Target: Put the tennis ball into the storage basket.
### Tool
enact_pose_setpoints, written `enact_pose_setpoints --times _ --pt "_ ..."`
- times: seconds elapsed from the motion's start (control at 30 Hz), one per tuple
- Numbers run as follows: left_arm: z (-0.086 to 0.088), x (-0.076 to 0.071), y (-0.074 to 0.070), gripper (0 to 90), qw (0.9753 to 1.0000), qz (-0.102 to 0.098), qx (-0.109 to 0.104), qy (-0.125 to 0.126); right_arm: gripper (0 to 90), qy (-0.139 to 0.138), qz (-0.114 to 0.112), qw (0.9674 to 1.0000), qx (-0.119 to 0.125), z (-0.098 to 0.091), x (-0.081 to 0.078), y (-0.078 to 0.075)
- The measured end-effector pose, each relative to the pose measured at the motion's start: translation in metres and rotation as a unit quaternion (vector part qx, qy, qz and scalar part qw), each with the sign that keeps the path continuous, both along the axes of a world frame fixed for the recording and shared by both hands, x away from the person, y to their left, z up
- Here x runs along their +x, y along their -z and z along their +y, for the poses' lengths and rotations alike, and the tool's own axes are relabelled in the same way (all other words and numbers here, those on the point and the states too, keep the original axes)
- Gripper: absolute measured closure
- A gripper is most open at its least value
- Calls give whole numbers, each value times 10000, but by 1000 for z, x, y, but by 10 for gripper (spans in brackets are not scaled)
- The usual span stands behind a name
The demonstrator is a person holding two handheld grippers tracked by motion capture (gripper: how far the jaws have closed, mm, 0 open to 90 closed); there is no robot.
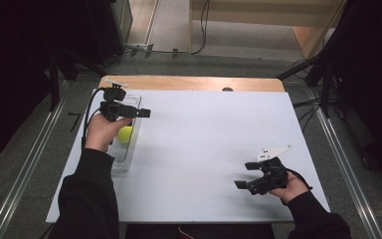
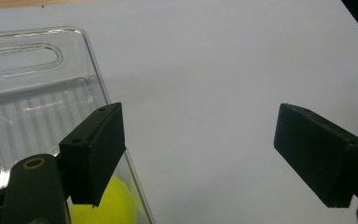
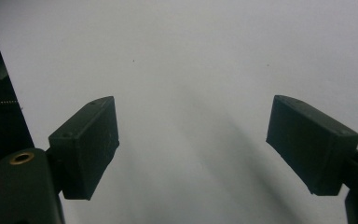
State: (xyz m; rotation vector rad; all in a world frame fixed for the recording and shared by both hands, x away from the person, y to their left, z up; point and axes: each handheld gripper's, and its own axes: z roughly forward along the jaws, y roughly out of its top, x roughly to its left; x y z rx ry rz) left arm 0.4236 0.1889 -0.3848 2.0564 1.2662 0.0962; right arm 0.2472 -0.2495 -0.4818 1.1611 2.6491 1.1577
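A yellow ball (image 1: 125, 134) lies in a clear plastic tray (image 1: 122, 165) at the table's left side. My left gripper (image 1: 142, 110) hovers over the tray's right rim, just beyond the ball, pointing right. In the left gripper view its jaws (image 2: 205, 154) stand open with nothing between them. The ball (image 2: 109, 207) shows low down, beneath the left jaw and inside the tray (image 2: 32, 60). My right gripper (image 1: 244, 175) is held near the table's front right, pointing left. It is open (image 3: 191, 144) over bare white surface.
A white sheet (image 1: 204, 144) covers most of the wooden table (image 1: 189, 82). Dark stands and cables line the floor on both sides. Both sleeves enter from the bottom edge.
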Motion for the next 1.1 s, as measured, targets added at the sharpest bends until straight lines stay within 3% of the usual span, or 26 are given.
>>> enact_pose_setpoints --times 0.37,0.83,1.1 --pt "-11 -9 -2 170 9995 -3 -107 291 148 6 -14 10000 13 0 0 0" --pt "-25 -30 1 174 9967 -149 -215 770 148 13 -20 10000 14 0 -1 -1" --pt "-22 -44 6 175 9951 -161 -131 968 148 17 -16 10000 22 -1 -1 -1"
